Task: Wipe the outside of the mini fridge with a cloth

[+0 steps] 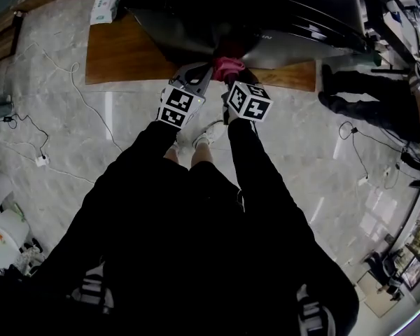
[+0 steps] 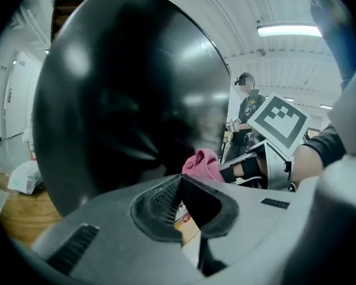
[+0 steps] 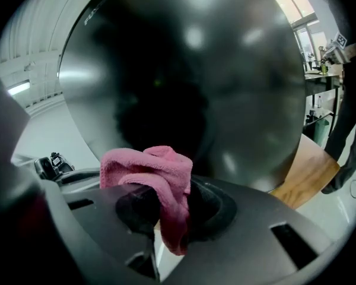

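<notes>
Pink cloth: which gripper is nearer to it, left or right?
Right. The right gripper has the pink cloth clamped in its jaws. The left gripper sits alongside, jaws together on nothing, the cloth just past its tips.

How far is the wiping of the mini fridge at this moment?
Done: the pink cloth is already clamped in the right gripper. In hand: it is held up at the black front of the fridge; contact cannot be confirmed. The left gripper is shut and empty. Left: the wiping itself; no wiped or dirty patches show on the glossy surface.
</notes>
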The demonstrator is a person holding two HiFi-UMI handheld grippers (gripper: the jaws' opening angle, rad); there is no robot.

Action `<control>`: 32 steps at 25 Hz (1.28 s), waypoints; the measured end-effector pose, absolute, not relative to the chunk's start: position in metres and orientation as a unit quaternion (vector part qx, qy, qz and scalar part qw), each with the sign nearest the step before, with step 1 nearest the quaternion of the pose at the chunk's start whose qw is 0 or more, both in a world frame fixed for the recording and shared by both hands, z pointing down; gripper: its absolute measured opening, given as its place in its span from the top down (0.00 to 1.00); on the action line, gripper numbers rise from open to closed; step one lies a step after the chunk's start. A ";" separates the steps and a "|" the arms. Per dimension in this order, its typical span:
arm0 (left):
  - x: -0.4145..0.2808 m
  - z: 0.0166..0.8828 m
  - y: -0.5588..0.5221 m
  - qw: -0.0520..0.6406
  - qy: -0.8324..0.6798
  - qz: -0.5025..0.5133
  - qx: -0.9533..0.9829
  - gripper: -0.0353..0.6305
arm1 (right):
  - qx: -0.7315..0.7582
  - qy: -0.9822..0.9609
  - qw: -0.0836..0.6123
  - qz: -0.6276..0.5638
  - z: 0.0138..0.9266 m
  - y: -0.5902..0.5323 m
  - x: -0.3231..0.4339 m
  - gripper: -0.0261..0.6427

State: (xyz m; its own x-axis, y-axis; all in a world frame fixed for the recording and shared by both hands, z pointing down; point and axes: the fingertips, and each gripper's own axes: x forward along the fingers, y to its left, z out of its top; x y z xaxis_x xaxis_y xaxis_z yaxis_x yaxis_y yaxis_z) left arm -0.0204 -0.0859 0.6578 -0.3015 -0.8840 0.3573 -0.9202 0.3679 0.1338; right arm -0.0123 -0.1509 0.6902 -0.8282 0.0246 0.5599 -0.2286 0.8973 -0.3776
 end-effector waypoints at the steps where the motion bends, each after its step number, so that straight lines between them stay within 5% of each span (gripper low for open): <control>1: -0.016 0.656 -0.096 0.188 -0.803 0.048 0.564 0.94 | 0.060 -0.930 0.289 0.220 0.691 -0.162 -0.007 0.83; 25: 0.049 0.638 -0.255 0.171 -0.767 0.022 0.618 0.94 | 0.130 -0.924 0.310 0.183 0.706 -0.338 0.067 0.83; 32: 0.081 0.575 -0.250 0.137 -0.760 -0.005 0.635 0.94 | 0.061 -0.965 0.226 0.121 0.622 -0.322 0.084 0.83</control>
